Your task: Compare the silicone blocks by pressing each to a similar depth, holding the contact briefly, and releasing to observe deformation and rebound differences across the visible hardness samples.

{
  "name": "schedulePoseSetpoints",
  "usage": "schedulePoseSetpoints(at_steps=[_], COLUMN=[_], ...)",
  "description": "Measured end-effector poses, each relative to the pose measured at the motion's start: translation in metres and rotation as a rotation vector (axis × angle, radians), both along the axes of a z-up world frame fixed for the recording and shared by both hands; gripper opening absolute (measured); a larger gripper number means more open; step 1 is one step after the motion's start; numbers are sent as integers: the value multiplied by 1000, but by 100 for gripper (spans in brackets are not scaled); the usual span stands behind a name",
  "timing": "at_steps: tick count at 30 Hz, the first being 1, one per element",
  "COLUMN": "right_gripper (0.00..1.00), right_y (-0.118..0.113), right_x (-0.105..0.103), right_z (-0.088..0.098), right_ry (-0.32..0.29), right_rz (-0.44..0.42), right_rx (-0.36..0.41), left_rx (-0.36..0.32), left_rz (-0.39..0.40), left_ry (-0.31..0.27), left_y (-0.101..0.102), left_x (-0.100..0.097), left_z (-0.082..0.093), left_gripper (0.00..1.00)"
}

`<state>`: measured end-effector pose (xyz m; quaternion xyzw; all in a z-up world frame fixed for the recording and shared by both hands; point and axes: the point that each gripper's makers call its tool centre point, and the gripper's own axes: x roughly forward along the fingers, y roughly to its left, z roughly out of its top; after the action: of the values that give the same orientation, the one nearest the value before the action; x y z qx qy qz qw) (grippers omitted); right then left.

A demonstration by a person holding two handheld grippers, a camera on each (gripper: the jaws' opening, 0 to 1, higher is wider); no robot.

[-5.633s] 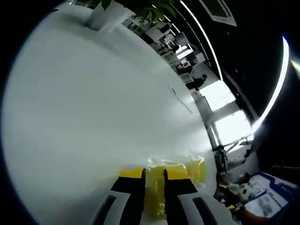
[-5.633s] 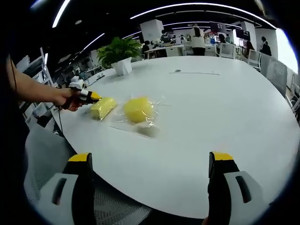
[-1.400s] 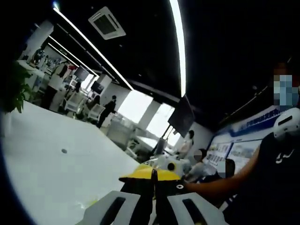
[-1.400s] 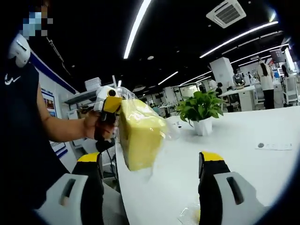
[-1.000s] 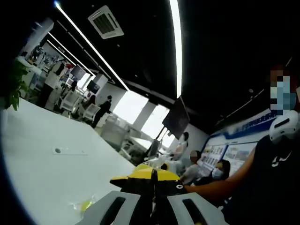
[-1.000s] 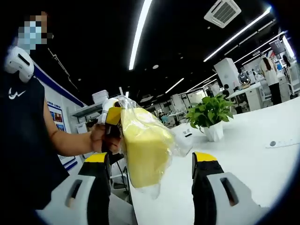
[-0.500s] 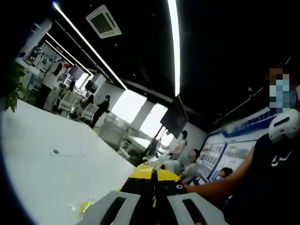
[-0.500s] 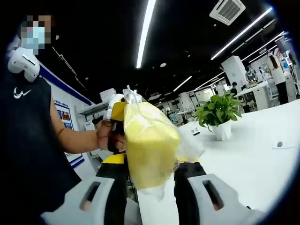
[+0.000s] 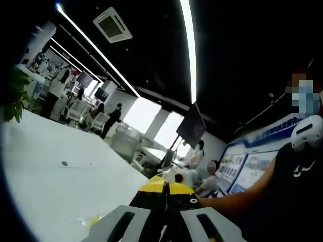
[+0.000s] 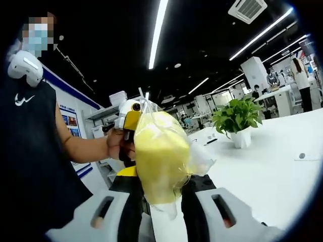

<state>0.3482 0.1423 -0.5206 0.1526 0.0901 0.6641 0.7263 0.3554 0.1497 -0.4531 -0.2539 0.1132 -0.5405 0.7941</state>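
Observation:
In the right gripper view a yellow silicone block [image 10: 160,154] in a clear plastic bag hangs in the air. The left gripper [image 10: 132,120], held in a person's hand [image 10: 117,144], pinches the top of the bag. My right gripper [image 10: 161,177] is shut on the block's lower half, one jaw on each side, and the block bulges above them. In the left gripper view the left gripper [image 9: 165,188] has its jaws together. A second yellow piece in wrap [image 9: 94,220] lies on the white table [image 9: 50,181] below.
The white table [image 10: 267,161] stretches right, with a potted plant [image 10: 237,121] at its far side and a small round mark [image 10: 302,156] on its top. A person's arm [image 9: 242,199] and dark shirt stand close on the right of the left gripper view. Other people and desks stand far behind.
The right gripper's jaws have come together from wide apart onto the hanging block, which now bulges. The left gripper still holds the bag up.

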Motion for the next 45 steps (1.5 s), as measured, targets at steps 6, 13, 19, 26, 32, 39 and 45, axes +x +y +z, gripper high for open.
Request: schedulePoseSetpoints(at_steps=[6,13,19,26,32,39,45], right_gripper=[18,12,7,4,3,2,1], right_y=[-2,-3,-6,-5,-5,-3,-3], right_x=[-1,-4,-4,-7,-8,-13,-12], right_z=[-1,-2,-5,-3,-3,-1,-2], right_ry=[31,55,86,100,107,103,101], right_rz=[18,33,38,49,64,83,84], right_rx=[-35,-83,-110,-129,-139,-159,-168], left_rx=[16,36,58,87,84,82,83], left_rz=[0,4,4,5,5,0,10], left_ry=[-21,-43,-71,-94,-89,-95,-76], left_y=[0,0,0,-1,-1,0,1], left_x=[-1,0,-1,-2,-2,-5,-4], left_z=[-2,-4,-7,-11,-11,-11,-12], left_gripper=[0,0,0,3,3,2,0])
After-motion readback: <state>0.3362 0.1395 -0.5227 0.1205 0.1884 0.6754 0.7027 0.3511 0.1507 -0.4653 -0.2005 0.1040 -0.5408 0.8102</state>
